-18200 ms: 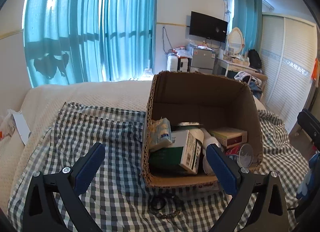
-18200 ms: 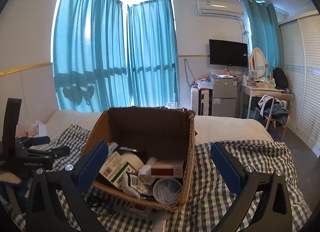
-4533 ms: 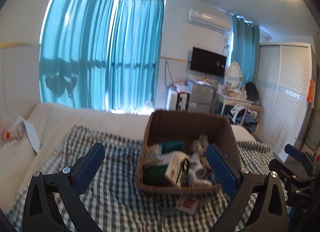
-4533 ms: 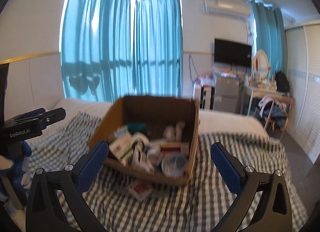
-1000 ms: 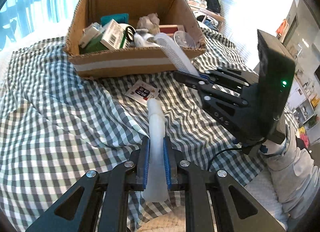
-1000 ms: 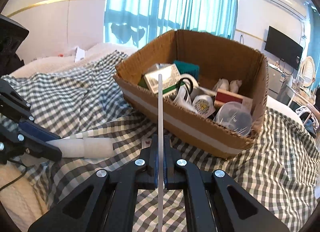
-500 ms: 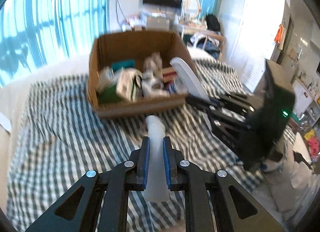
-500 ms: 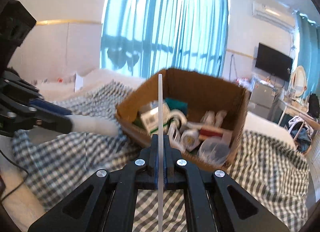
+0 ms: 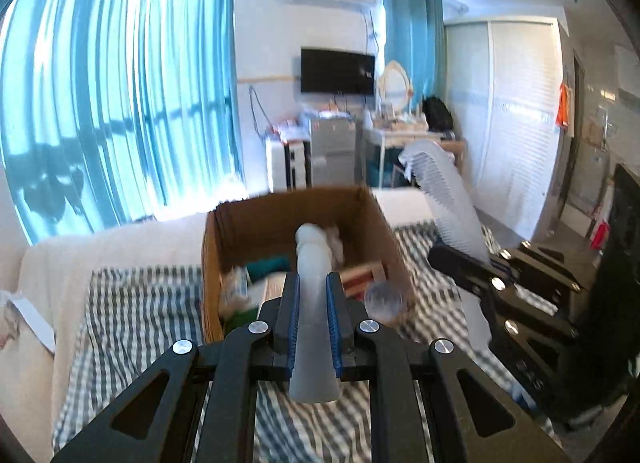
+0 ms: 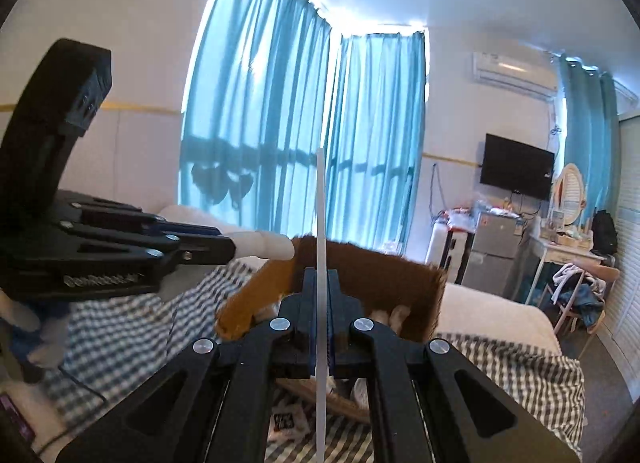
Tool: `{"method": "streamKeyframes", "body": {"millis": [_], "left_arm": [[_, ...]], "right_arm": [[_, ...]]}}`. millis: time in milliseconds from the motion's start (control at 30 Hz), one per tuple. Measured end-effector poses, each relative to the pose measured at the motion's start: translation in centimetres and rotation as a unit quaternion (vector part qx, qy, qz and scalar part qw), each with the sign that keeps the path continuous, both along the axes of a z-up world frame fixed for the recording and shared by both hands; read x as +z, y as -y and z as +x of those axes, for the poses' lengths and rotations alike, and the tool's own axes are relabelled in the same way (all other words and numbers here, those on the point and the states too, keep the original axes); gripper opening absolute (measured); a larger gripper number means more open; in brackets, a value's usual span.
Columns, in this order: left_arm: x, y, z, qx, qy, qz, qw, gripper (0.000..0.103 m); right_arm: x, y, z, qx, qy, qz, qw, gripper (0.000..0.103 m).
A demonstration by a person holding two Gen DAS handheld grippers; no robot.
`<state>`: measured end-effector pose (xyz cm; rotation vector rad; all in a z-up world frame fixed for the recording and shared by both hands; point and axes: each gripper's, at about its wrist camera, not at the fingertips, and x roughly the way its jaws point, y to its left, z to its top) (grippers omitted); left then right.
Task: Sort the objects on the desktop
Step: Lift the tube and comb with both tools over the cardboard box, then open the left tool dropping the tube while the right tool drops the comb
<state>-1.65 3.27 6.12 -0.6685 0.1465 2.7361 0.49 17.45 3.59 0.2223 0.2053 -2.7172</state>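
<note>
r jaws pinch comb (image 10: 320, 263) edge-on

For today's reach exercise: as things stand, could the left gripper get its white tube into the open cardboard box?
Probably yes. The left gripper, shut on the white tube, is raised before the cardboard box; its top is open, nothing between.

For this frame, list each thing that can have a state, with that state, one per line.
left gripper: shut on the white tube, held in the air
white tube: clamped between the jaws, tip toward the box
right gripper: shut on the white comb, held in the air
white comb: gripped at its lower end, upright
cardboard box: open-topped, partly filled
curtains: drawn
television: screen dark
</note>
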Motion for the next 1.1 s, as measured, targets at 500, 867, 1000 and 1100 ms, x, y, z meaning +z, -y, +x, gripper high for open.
{"method": "streamKeyframes", "body": {"millis": [500, 867, 1000, 1100], "left_arm": [[1.6, -0.7, -4.6, 0.024, -0.067, 0.015, 0.9974, 0.013], [-4.2, 1.0, -12.2, 0.059, -0.039, 0.027, 0.9972, 0.013], [-7.0, 1.1, -15.1, 0.064, 0.0, 0.027, 0.9976, 0.013], [-8.8, 1.5, -16.9, 0.068, 0.029, 0.04, 0.9965, 0.014]], "right_arm": [[2.3, 1.1, -3.4, -0.048, -0.036, -0.011, 0.998, 0.002], [-4.3, 1.9, -11.8, -0.072, 0.043, 0.01, 0.996, 0.002], [-7.4, 1.7, -15.1, -0.083, 0.1, 0.02, 0.991, 0.002], [-9.2, 1.5, -17.3, -0.096, 0.141, 0.035, 0.985, 0.017]]}}
